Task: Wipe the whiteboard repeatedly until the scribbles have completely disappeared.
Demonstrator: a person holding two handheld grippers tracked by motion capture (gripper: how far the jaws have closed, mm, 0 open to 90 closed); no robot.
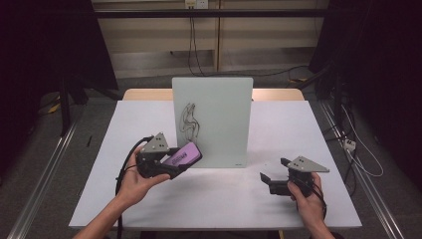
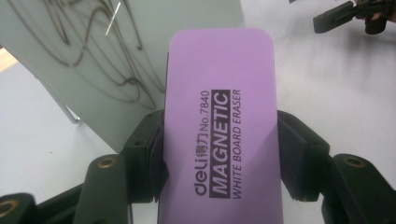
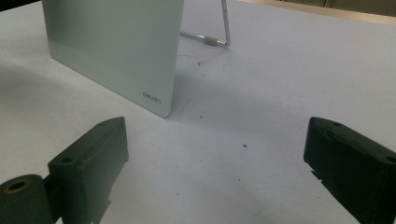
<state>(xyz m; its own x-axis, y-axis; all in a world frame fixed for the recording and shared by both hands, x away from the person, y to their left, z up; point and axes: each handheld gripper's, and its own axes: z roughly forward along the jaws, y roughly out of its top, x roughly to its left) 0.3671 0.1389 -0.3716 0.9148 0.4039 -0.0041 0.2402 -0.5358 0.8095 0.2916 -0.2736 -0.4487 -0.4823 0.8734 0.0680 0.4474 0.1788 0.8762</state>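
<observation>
- Purple foam is what catches the eye: an eraser (image 1: 183, 156) pinched by its long sides in the left claw (image 1: 175, 160), held just in front of the board's lower left corner, off the bench (image 1: 278, 124).
- The board (image 1: 213, 119) stands upright mid-bench, a dark scribble (image 1: 189, 123) on its left half.
- The right claw (image 1: 272, 175) rests low on the bench, right of the board, jaws spread and holding nothing.
- My reading: the grasp is done and the wipe not begun; the scribble looks whole. The step in hand is carrying the eraser to the board.
- The next move seems to call for lifting the eraser to the scribble's height, turning its pad flat to the board, then stroking across the lines. The board stands on a thin wire prop, so a hard push could tip it; the right claw could steady an edge.
- The left gripper view reads the label, "MAGNETIC WHITE BOARD ERASER" (image 2: 219, 140), and shows the jaws gripping both sides; the high view blurs that.
- The right gripper view shows the wire prop (image 3: 219, 32) behind the board and the corner logo (image 3: 152, 97).
</observation>
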